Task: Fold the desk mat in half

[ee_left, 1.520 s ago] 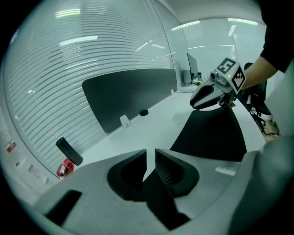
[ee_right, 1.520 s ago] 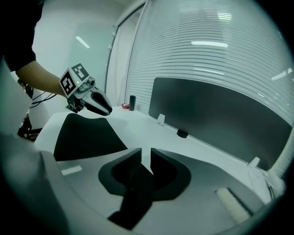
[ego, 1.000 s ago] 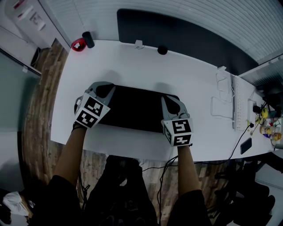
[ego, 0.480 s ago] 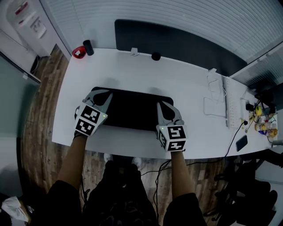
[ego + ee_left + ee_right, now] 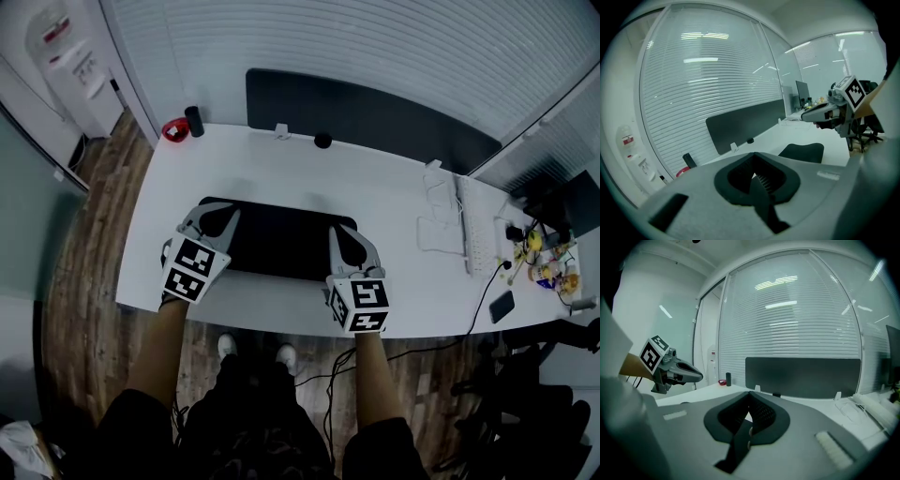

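The left gripper (image 5: 214,214) and right gripper (image 5: 345,239) each pinch the mat's (image 5: 281,246) near edge tight above the bench (image 5: 394,192); folding it over to the far edge remains.

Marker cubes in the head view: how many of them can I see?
2. One marker cube sits on the left gripper, at the desk mat's left end. The other sits on the right gripper, at the mat's right end. None seems hidden.

desk mat (image 5: 281,239) near edge higher
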